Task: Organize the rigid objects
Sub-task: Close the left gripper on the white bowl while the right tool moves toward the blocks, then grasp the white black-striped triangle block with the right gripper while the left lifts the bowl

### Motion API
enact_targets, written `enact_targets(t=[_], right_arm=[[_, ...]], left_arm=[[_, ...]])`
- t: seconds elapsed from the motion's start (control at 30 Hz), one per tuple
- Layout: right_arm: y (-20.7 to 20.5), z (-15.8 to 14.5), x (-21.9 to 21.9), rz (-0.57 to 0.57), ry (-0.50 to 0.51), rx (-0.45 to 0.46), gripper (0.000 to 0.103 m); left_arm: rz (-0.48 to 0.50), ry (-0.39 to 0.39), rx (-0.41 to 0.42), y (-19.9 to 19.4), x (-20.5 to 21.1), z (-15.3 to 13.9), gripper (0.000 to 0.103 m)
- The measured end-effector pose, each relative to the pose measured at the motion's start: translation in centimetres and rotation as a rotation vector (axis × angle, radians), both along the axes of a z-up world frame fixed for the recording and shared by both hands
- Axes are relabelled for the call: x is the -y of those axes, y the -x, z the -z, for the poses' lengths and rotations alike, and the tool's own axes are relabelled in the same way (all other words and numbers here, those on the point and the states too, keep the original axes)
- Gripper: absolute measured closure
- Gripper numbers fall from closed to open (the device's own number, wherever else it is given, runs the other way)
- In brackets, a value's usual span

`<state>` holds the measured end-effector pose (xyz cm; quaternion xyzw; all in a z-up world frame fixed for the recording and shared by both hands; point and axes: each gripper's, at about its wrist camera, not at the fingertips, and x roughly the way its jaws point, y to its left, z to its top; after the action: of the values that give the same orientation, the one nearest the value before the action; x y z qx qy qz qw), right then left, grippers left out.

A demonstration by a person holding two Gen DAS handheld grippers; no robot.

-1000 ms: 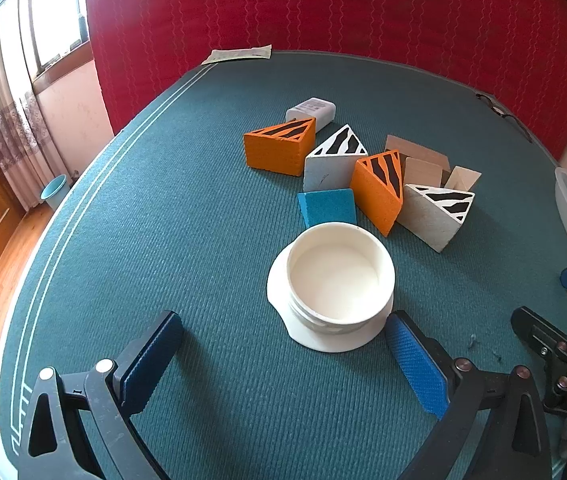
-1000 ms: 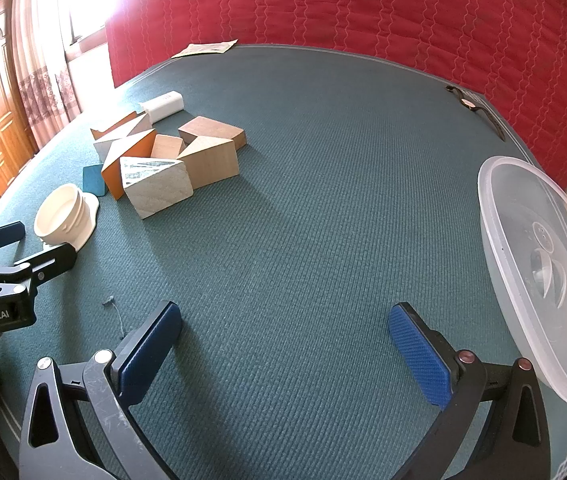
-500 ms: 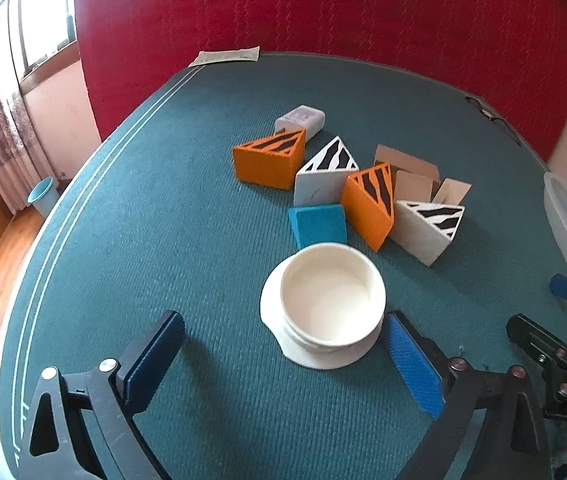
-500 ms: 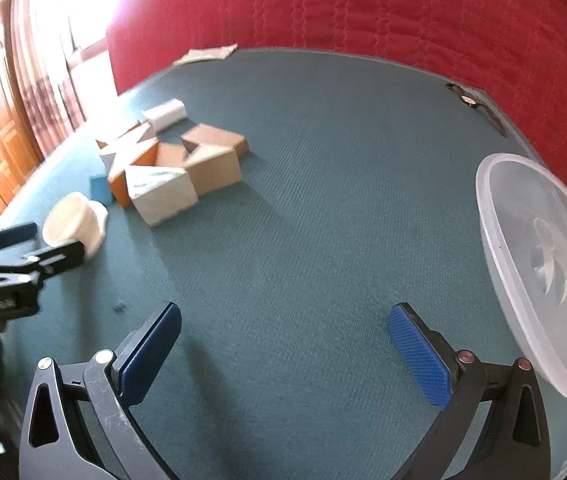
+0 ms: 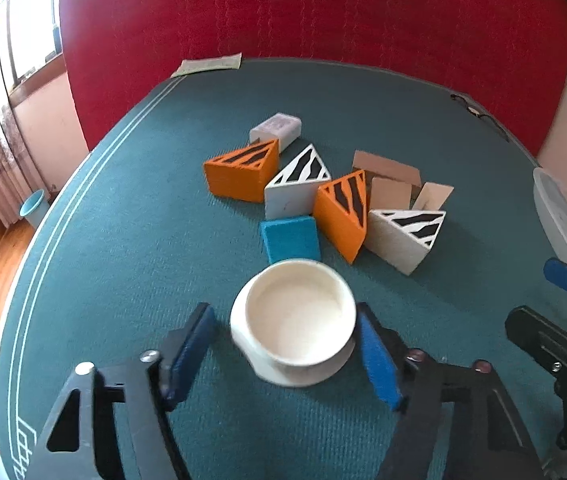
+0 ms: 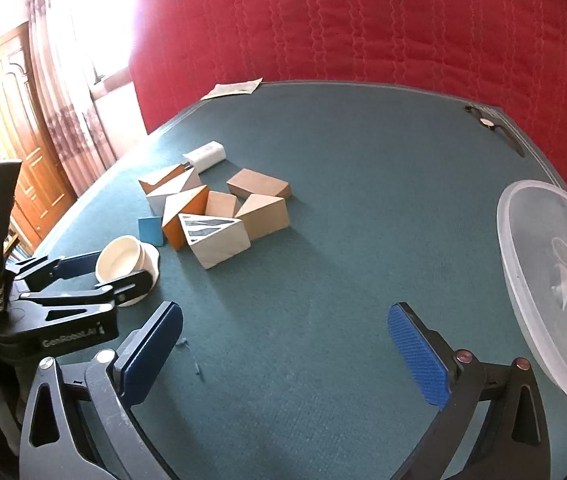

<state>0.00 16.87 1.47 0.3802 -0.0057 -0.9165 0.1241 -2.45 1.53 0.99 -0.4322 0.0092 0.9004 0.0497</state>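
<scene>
A white round tub [image 5: 294,325] sits on the green table, also seen in the right wrist view [image 6: 123,258]. My left gripper [image 5: 283,344] straddles it, right pad touching its rim, left pad a small gap away. Beyond it lie a blue square block [image 5: 290,239], orange striped wedges [image 5: 240,170], white striped wedges [image 5: 405,236], brown wooden blocks [image 6: 258,184] and a small white box [image 5: 276,130]. My right gripper [image 6: 283,340] is open and empty over bare table, right of the left gripper [image 6: 83,276].
A clear plastic lid [image 6: 555,276] lies at the right table edge. A paper [image 5: 208,65] and a dark small item [image 6: 491,124] lie at the far edge by the red wall. The table's left edge drops to a wooden floor.
My left gripper has moved forward around the white tub and its jaws have narrowed onto it. The right gripper has shifted a little; its jaws stay wide.
</scene>
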Motion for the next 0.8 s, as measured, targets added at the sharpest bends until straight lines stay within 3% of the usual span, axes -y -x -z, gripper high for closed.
enact_targets(t=[0.27,0.57,0.8], right_arm=[[-0.3,0.4,0.1,-0.015,0.004,0.01,0.008],[0.3,-0.4,1.1,-0.037,0.007,-0.005,0.009],[2.8,-1.2,5.2,-0.115,-0.035,-0.015,0.022]], left_arm=[[0.023,-0.011,-0.017,-0.7,0.1,-0.3,0.04],[-0.014,0.017,-0.054,-2.4,1.6,-1.4,0.04],[-0.018,0.011,-0.061,-2.7,2.3,-1.9,0.04]])
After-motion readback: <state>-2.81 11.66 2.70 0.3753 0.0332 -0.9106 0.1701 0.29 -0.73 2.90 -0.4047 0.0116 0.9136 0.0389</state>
